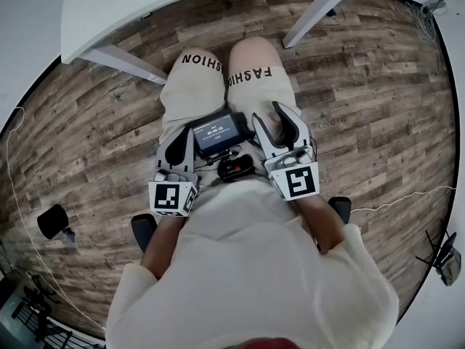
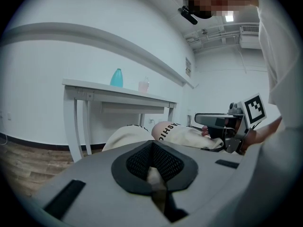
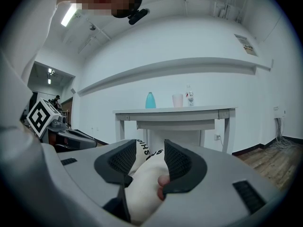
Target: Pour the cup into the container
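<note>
Both grippers rest on the person's lap, well apart from the white bench (image 3: 175,111). Left gripper (image 2: 152,148) jaws are together, holding nothing. Right gripper (image 3: 149,150) jaws stand narrowly apart, with only the trouser leg (image 3: 142,183) between them. 1 pink cup (image 3: 177,100) stands on the bench between a teal bottle (image 3: 150,100) and a small labelled bottle (image 3: 190,98).

A floor (image 1: 363,86) of grey-brown wood planks runs under a white bench (image 3: 175,111) on white legs. The bench stands before a plain white wall (image 3: 199,37) crossed by a long, curved ledge (image 3: 189,66). A strip light (image 3: 69,15) glows on the ceiling, off to one side of the room.
</note>
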Available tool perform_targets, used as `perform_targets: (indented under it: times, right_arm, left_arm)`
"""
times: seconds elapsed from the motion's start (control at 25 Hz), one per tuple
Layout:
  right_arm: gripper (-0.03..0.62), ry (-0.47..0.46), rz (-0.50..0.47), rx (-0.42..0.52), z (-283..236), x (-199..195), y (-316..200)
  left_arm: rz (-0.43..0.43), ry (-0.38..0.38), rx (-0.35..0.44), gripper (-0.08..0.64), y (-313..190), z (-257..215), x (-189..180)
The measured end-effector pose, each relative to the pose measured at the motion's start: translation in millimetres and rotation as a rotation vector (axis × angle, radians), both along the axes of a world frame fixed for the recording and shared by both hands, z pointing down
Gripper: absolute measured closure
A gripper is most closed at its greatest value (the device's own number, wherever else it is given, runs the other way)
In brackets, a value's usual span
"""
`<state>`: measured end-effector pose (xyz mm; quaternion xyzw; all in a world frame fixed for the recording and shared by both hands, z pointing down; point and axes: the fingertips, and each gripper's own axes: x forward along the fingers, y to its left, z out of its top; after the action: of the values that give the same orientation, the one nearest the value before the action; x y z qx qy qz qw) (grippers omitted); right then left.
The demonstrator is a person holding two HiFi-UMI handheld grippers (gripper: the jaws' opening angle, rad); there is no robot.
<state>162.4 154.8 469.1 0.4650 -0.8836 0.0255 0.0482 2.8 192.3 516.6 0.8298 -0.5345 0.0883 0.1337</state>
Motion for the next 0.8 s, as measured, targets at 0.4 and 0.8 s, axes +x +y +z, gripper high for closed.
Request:
perform_targets:
  times: [0.4,0.8]
  right_arm:
    - [0.402,0.000,-0.005,0.001,-0.7,0.2,-0.9]
    - [0.402,0.003,-0.013,-0.016,8.3,-6.0,-3.5]
  left_arm:
    - [0.025,0.019,-0.008,0.551,3.8,-3.6,5.3]
    - [-0.040,0.082,-0.050,0.551,-5.1,14.2,-11.5]
